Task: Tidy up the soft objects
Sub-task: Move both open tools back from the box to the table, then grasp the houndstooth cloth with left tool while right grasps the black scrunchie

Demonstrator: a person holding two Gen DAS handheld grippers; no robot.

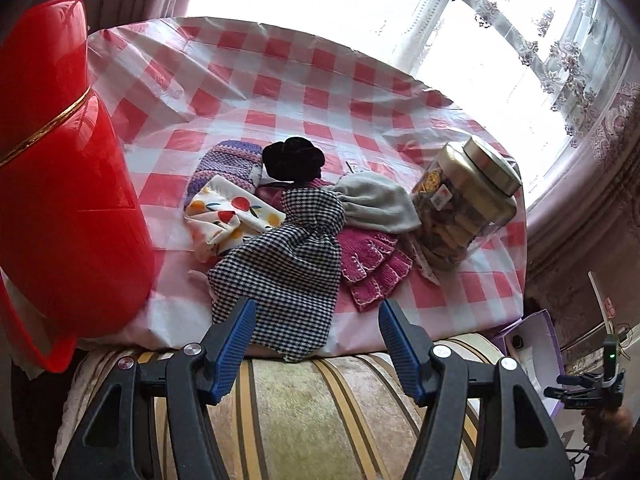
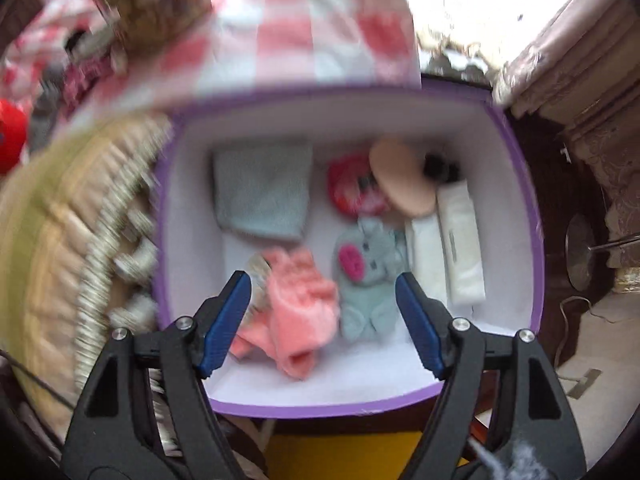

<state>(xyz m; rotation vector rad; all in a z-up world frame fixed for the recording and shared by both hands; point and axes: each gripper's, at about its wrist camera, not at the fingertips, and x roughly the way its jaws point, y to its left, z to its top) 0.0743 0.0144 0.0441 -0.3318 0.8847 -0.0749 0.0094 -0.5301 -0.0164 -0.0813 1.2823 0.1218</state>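
Houndstooth black-and-white cloth [image 1: 280,272] lies nearest the left hand-held gripper [image 1: 316,320], beside the glass biscuit jar [image 1: 460,208]; jaws apart, empty. Hem should be pinched. Right hand-held gripper [image 2: 324,308], apart, above the purple box [image 2: 520,184].

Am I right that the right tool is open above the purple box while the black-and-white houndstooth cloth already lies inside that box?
Not quite. The houndstooth cloth is not in the box: the left wrist view shows it on the checked tablecloth, hanging over the near edge. The rest holds: the right wrist view shows the right tool open above the purple box.
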